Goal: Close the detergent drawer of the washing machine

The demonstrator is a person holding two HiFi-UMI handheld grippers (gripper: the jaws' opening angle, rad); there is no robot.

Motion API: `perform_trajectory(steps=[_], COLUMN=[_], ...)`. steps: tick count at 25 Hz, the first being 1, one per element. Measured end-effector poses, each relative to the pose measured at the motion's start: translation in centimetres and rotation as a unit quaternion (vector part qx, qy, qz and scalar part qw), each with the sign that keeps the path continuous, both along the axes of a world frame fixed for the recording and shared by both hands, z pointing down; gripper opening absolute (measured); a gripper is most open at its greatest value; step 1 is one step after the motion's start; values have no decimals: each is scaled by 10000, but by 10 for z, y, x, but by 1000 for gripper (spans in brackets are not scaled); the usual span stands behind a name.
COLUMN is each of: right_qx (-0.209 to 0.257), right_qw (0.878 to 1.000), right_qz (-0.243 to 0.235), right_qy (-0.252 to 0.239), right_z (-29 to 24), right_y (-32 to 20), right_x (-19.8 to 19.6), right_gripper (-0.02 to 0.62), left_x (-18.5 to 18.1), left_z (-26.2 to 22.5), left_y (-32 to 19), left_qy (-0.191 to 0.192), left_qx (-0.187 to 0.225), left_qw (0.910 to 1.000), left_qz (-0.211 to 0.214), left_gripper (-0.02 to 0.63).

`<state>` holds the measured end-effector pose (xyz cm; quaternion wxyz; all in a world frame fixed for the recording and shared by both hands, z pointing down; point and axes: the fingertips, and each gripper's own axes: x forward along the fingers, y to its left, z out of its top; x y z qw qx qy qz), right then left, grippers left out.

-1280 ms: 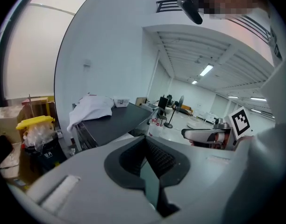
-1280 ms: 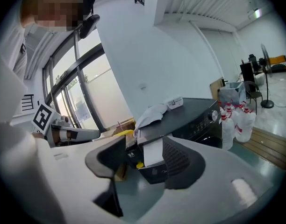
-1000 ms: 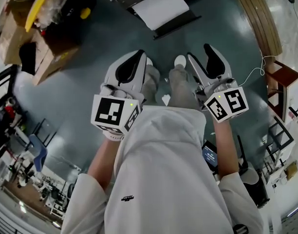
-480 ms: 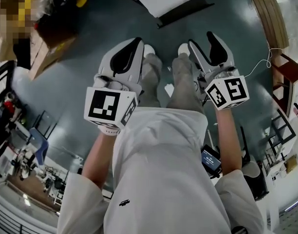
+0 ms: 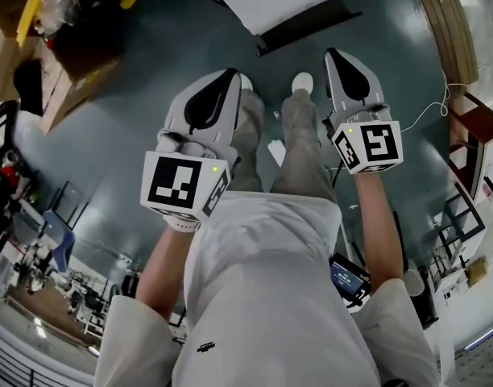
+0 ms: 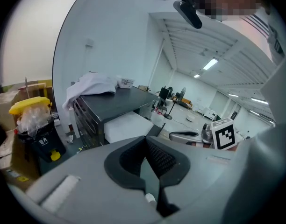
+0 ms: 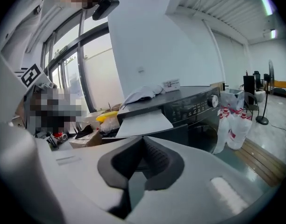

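Standing open, the light, rigid detergent drawer [image 7: 145, 122] is likely best pushed at its front by the closed, empty right gripper [image 7: 144, 139].

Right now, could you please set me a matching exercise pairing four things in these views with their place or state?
Things: 1 detergent drawer; 2 white cloth; 3 right claw; 4 control knob.
States: A shut, empty; B on top of the washing machine; C pulled out; D on the front panel.
Pairs: 1-C; 2-B; 3-A; 4-D.
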<state>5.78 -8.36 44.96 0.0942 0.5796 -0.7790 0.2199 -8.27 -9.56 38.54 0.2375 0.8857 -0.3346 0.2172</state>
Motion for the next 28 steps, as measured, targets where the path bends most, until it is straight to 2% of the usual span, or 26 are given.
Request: perform_trajectory(steps=[14,28], right_qx=[-218,-122], right_qw=[9997,9995], right_qz=[-107,-216], right_qy=[-3,185], right_z=[37,44], right_y=[-19,-22], right_x=[-7,-10], right_gripper=[2,2], left_x=[-5,-3], left_z=[24,39], left_y=[-1,1], left_qy=[-31,18], left_qx=[-215,-287], left_qw=[9995,9984], left_qz=[-245,-483], left_gripper=[17,17])
